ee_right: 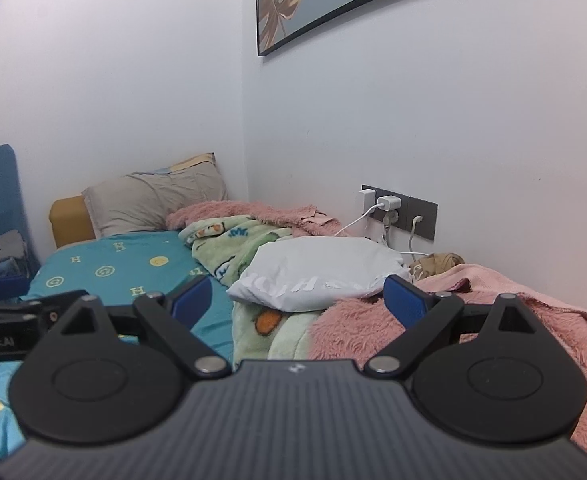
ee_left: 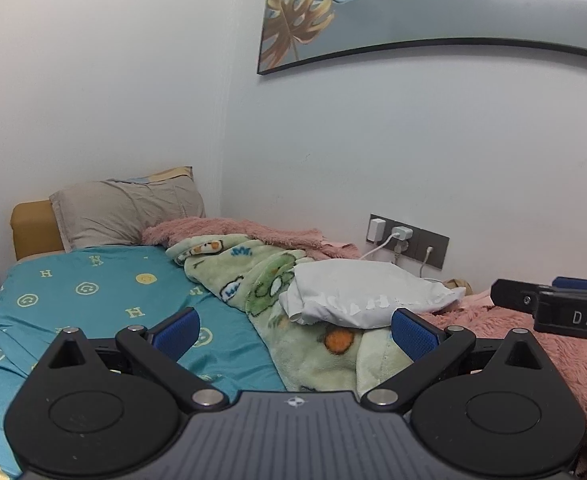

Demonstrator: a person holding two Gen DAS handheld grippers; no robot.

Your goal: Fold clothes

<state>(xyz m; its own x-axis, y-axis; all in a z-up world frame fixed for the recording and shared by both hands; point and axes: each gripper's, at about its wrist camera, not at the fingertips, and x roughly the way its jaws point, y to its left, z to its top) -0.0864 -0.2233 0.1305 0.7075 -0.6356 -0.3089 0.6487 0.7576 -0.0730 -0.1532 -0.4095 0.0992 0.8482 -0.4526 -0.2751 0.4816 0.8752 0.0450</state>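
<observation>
I am looking at a bedroom in a home. A bed (ee_left: 73, 304) fills the corner, dressed in a teal sheet (ee_right: 125, 268) printed with smiley faces and letters, with a grey pillow (ee_left: 125, 212) against a mustard headboard (ee_right: 67, 220). A green cartoon blanket (ee_left: 253, 276) and a fluffy pink blanket (ee_right: 373, 328) lie rumpled along the wall side. Chargers sit plugged into a dark wall socket panel (ee_right: 401, 212) just above the bedding, and a framed leaf print (ee_left: 373, 12) hangs on the white wall.
</observation>
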